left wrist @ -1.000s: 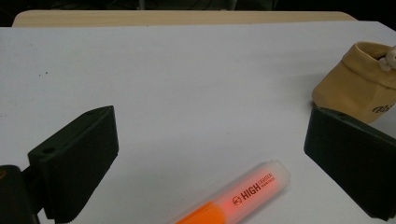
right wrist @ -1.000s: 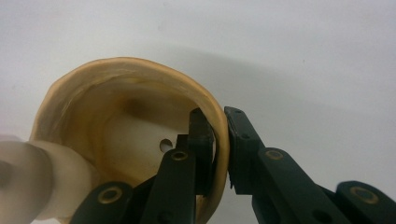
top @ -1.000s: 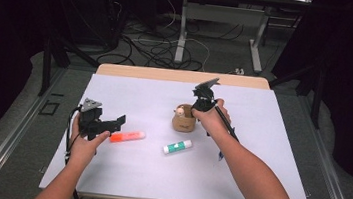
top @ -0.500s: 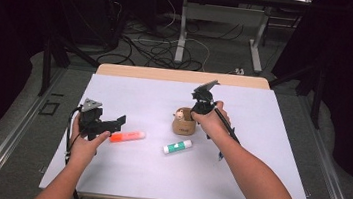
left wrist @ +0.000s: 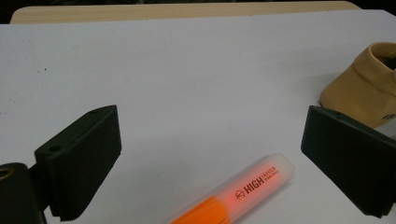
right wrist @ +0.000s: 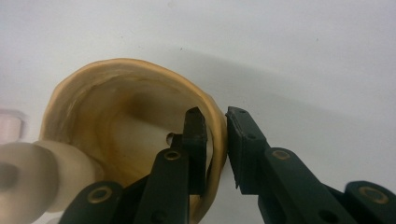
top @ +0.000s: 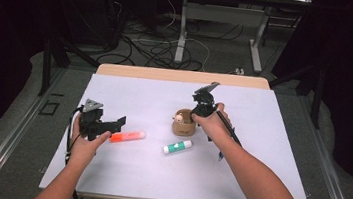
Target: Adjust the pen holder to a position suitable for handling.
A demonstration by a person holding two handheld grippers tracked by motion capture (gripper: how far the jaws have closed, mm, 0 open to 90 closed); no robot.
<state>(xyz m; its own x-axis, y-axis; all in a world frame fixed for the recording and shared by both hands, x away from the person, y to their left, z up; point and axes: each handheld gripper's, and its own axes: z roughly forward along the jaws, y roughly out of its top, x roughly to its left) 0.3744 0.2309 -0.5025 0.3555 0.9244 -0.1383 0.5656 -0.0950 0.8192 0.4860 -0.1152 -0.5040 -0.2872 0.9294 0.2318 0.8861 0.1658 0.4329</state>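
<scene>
A tan cup (top: 181,125) stands upright mid-table, also seen at the right edge of the left gripper view (left wrist: 369,93). My right gripper (top: 195,114) points down over it, one jaw inside the cup (right wrist: 140,121) and one outside. The right gripper's (right wrist: 215,121) jaws have just been opening. The cup's wall stands between them, with thin gaps beside the pads. My left gripper (top: 117,123) rests open at the left. An orange highlighter (top: 127,136) lies on the table just ahead of it, and in the left gripper (left wrist: 210,163) view the highlighter (left wrist: 238,191) lies between the wide jaws, untouched.
A green-and-white glue stick (top: 177,147) lies in front of the cup. A pale, blurred cylinder (right wrist: 42,172) sits at the cup's near side. White paper (top: 236,177) covers the table; its wooden far edge (top: 182,75) shows behind.
The cup and right gripper have shifted very slightly toward me in the high view. The left hand and the highlighter have stayed where they were.
</scene>
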